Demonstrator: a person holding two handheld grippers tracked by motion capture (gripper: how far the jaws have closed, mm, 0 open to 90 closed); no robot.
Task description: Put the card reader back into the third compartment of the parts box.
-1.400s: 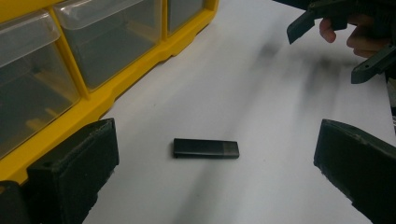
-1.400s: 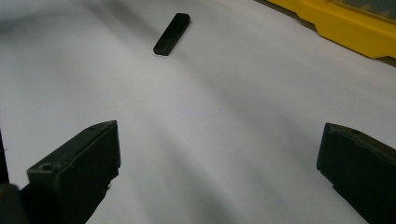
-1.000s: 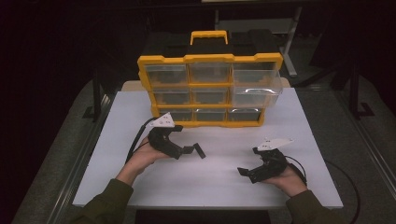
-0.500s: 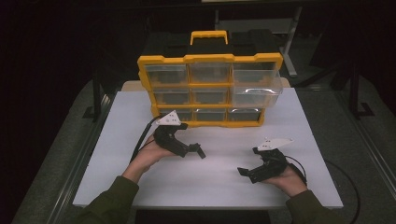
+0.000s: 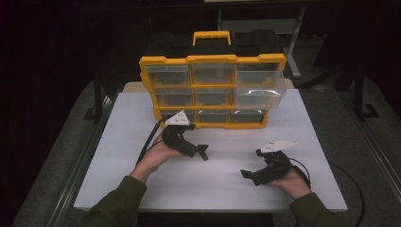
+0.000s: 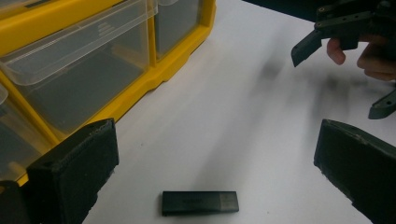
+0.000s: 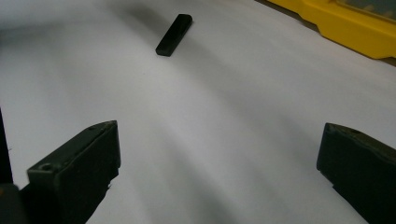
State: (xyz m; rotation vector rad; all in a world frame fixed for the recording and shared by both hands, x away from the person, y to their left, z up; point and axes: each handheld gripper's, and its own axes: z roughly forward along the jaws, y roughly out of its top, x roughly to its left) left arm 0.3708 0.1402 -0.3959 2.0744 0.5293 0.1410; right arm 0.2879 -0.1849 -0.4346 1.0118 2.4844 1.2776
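A small black USB stick (image 6: 201, 203) lies flat on the white tabletop (image 5: 132, 142), just in front of my left gripper (image 6: 215, 158), whose jaws stand wide apart around nothing. In the high view the left gripper (image 5: 201, 152) sits left of centre, close to the yellow organiser (image 5: 213, 60). My right gripper (image 5: 249, 177) rests at the front right, open and empty. From the right gripper (image 7: 219, 158) the USB stick (image 7: 174, 34) lies farther off, up and to the left.
The yellow organiser (image 6: 177, 70) has clear drawers and a black handle and stands at the back of the table. Its top right drawer (image 5: 260, 87) is pulled out. The other hand and its gripper (image 6: 345, 32) show at the upper right of the left gripper view.
My left gripper has shifted slightly to the right, toward the organiser's front. The right gripper has stayed put.
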